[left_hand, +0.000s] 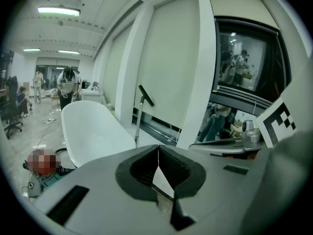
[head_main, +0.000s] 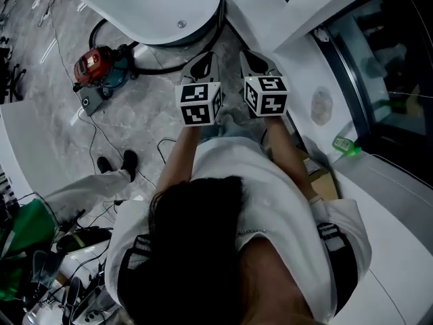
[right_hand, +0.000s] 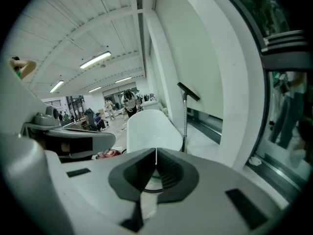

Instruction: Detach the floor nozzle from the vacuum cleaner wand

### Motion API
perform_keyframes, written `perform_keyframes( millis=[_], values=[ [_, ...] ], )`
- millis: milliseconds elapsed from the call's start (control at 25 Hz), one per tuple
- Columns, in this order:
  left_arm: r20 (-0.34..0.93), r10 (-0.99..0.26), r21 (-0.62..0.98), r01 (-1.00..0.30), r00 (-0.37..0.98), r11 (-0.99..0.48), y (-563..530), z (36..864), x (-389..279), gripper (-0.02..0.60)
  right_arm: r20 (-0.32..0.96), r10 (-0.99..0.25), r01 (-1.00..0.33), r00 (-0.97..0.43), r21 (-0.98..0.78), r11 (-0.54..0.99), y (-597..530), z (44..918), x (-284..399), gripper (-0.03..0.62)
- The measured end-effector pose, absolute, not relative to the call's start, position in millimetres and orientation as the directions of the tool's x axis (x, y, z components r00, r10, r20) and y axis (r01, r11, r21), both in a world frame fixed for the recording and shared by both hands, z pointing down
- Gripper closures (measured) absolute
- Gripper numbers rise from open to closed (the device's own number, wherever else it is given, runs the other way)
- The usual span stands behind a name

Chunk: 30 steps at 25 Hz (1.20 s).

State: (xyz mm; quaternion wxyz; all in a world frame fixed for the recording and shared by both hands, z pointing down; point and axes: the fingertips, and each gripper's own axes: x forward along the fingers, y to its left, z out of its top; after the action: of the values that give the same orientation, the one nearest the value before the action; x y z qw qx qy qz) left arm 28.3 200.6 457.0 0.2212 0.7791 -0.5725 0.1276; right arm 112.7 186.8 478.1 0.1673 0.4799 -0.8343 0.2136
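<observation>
The left gripper (left_hand: 158, 156) and right gripper (right_hand: 156, 161) are pointing side by side over the floor. Each is holding its jaws pressed together on nothing, probably because nothing is within reach yet. The wand (left_hand: 138, 120) is standing upright at the window ledge, past the far edge of the white table (head_main: 145, 12). Its dark nozzle (left_hand: 145, 95) is sitting at the top end, which seems to put the joint at working height. The red vacuum (head_main: 98, 68) is lying off the table's left edge.
</observation>
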Motion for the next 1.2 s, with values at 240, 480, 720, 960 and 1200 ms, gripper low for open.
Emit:
perform_keyframes(
  millis=[240, 480, 720, 960, 1200],
  values=[
    [0.447, -0.836, 0.214, -0.946, 0.317, -0.244, 181.9, 461.4, 19.6, 0.577, 0.488, -0.74, -0.882, -0.464, -0.181, 0.434, 170.2, 480.2, 112.1, 0.579],
    [0.445, -0.825, 0.221, -0.936, 0.348, -0.276, 159.9, 465.9, 16.3, 0.577, 0.49, -0.745, -0.887, -0.454, -0.169, 0.429, 150.5, 482.2, 102.2, 0.579],
    [0.445, -0.815, 0.245, -0.926, 0.371, -0.287, 120.9, 476.0, 9.9, 0.577, 0.52, -0.741, -0.9, -0.426, -0.16, 0.405, 118.2, 494.1, 97.2, 0.579],
    [0.462, -0.794, 0.274, -0.915, 0.395, -0.297, 63.5, 483.7, 0.1, 0.577, 0.541, -0.74, -0.912, -0.399, -0.156, 0.378, 64.7, 495.2, 89.6, 0.579],
    [0.457, -0.779, 0.271, -0.901, 0.429, -0.337, -2.2, 475.6, -19.2, 0.577, 0.558, -0.744, -0.928, -0.367, -0.161, 0.337, 7.0, 495.2, 70.7, 0.578]
  ],
)
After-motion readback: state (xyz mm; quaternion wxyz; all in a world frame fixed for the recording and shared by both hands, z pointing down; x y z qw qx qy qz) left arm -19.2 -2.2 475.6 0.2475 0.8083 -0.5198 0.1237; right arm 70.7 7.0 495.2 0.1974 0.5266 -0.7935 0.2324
